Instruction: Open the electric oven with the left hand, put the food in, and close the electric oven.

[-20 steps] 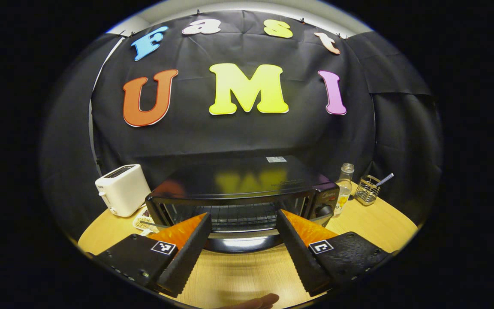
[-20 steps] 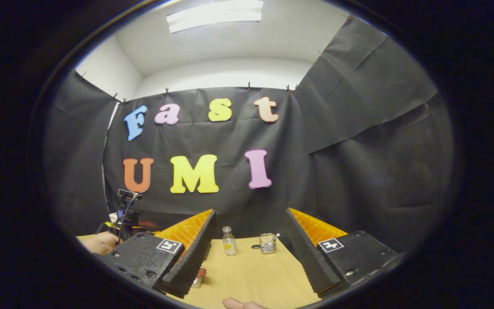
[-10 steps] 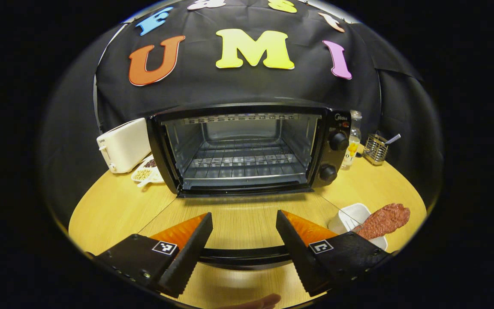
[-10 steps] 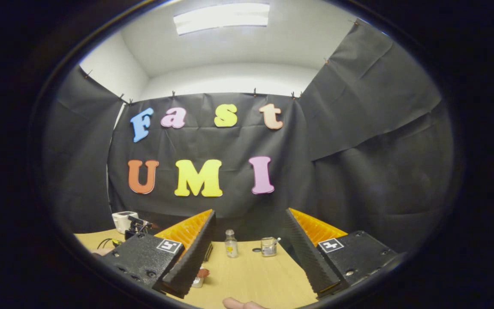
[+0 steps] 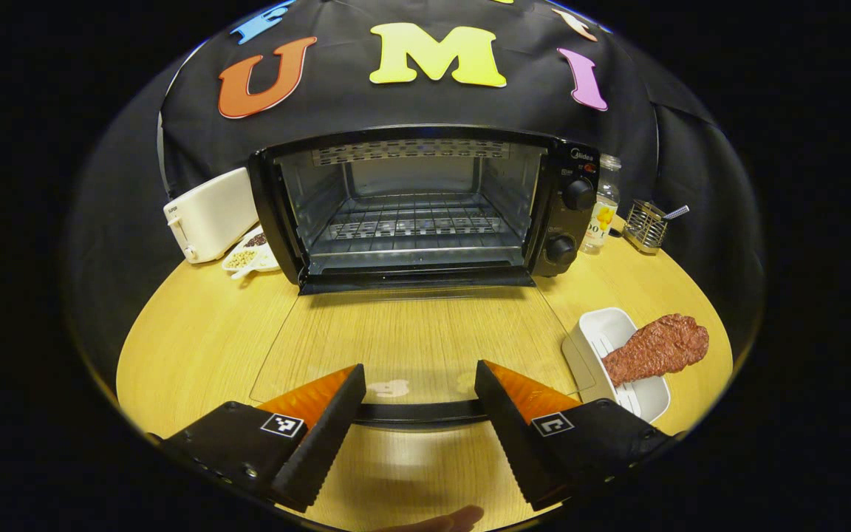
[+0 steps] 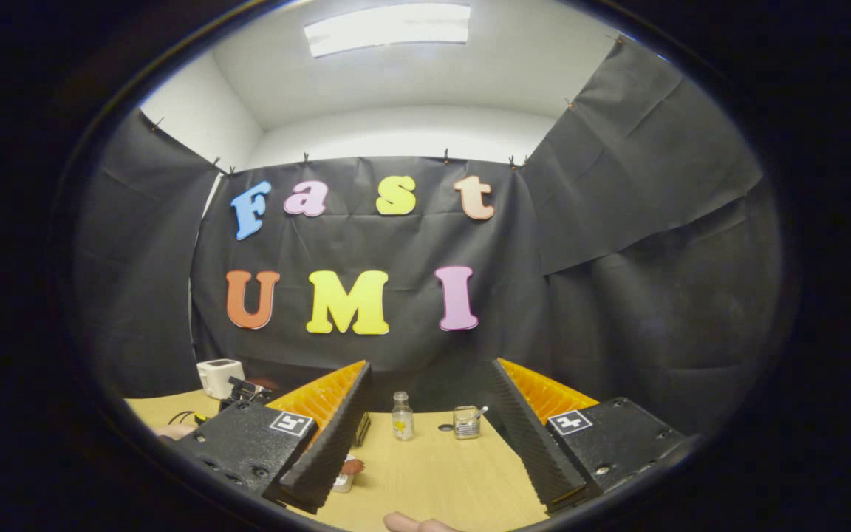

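- Food [image 5: 654,347]: reddish-brown, lumpy slab of meat, lying across a white ribbed tray [image 5: 603,336] on the desk [image 5: 196,340], just right of the open door. Long axis runs diagonally, sticking out over the tray's right rim.
- Oven [image 5: 418,203]: black, door [image 5: 411,340] folded flat onto the desk, glass panel, wire rack inside bare. Handle bar [image 5: 418,412] sits between the left tool's [image 5: 418,414] spread fingers; contact unclear.
- Right tool [image 6: 429,436]: fingers spread, nothing held, aimed at the wall, bottle [image 6: 400,416] ahead.
- Judgement: the food is on the right, so pickup falls to the right tool; the cavity lies up-left of the tray.
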